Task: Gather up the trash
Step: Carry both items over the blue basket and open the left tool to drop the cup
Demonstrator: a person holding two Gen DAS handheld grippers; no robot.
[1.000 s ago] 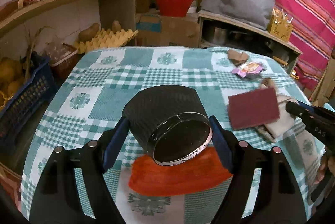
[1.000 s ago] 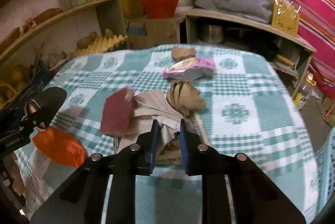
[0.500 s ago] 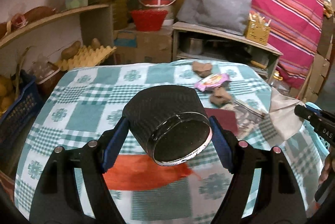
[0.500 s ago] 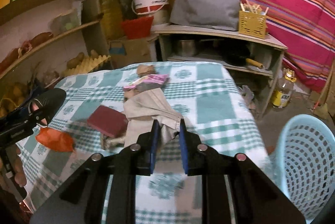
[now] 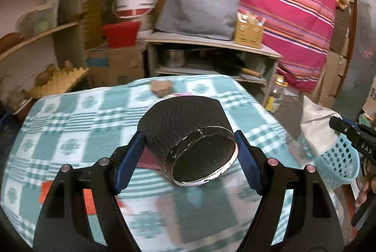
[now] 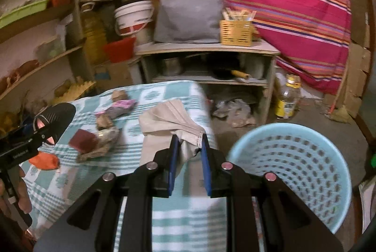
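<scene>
The desk (image 6: 169, 223) wears a teal-and-white checked cloth and fills the lower left and middle of the right wrist view. On it, left of centre, lie a pink wrapper (image 6: 122, 105), a brown crumpled scrap (image 6: 119, 94) just behind it toward the upper edge, a maroon pad (image 6: 82, 138) touching a crumpled brownish wad (image 6: 103, 141), and an orange bag (image 6: 44, 161) near the left edge. On the floor (image 6: 312, 115), at lower right beside the desk, stands a pale blue perforated basket (image 6: 293, 172), with a yellow-labelled bottle (image 6: 287, 99) farther back.
</scene>
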